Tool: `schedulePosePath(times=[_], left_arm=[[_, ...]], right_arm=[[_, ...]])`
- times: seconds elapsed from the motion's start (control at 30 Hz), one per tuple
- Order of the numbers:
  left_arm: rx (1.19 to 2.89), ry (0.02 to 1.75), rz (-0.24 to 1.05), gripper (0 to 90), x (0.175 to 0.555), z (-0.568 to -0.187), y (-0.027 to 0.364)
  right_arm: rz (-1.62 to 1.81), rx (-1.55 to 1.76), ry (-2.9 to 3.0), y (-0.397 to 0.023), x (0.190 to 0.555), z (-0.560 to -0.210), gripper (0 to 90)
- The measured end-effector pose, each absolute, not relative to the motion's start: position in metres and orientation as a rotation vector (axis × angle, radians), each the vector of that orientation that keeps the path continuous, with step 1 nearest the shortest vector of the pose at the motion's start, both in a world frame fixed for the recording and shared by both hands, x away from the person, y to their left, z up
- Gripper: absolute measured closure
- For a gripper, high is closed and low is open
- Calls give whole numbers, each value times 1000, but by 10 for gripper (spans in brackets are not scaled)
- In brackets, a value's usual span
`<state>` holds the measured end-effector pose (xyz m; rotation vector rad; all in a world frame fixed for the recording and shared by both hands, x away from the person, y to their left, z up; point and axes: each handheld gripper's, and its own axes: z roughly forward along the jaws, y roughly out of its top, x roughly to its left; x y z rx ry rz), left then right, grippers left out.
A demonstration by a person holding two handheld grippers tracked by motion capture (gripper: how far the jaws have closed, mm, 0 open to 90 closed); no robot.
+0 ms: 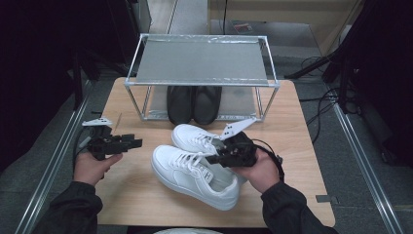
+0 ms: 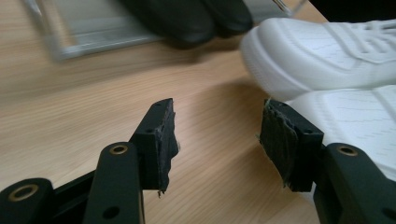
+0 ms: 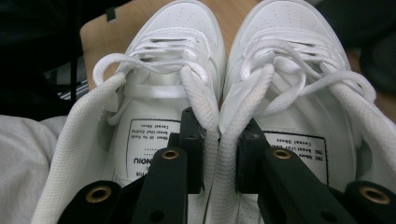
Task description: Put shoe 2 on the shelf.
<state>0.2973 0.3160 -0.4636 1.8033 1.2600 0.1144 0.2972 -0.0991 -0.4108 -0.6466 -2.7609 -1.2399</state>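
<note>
While right gripper (image 1: pixel 212 158) pinches both collars of two white sneakers (image 1: pixel 195 176), left gripper (image 1: pixel 139 142) gapes empty; two black shoes (image 1: pixel 193 103) (heels hidden under rack (image 1: pixel 202 61)).

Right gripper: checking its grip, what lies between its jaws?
In the right gripper view, the right gripper pinches the adjoining inner collar edges of both white sneakers, pressed together.

High view: even overhead light on wooden table (image 1: pixel 292 131), surroundings at left and right falling into near-black. White sneakers (image 1: pixel 195 168) bright, almost blown out, soft shadow beneath. Metal rack (image 1: pixel 202 61) with dull sheen on top shelf.

Left gripper view: far background blurred, black shoes (image 2: pixel 187 18) smeared.

Right gripper view: laces sharp, corners dim.
</note>
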Motion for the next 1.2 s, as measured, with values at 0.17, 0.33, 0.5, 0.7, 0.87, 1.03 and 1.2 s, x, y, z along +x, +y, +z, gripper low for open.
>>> schedulePosePath(times=[0.17,0.33,0.5,0.7,0.87,1.03,1.2], left_arm=[[1757,1323,146,460,292,-466,335],[1755,1367,157,465,287,-468,345],[1754,1369,146,458,284,-470,346],[1752,1365,147,456,283,-472,345],[1757,1361,125,457,286,-475,342],[1775,1345,114,458,288,-475,338],[1789,1323,77,458,291,-477,331]], right_arm=[[-1261,-455,-2762,-83,312,-383,782],[-1270,-355,-2714,-59,332,-349,784],[-1328,-299,-2699,-41,346,-314,784],[-1399,-423,-2718,-30,373,-269,784],[-1449,-622,-2782,-28,399,-248,785],[-1458,-930,-2814,-29,430,-243,784],[-1475,-1254,-2775,-32,461,-251,786]])
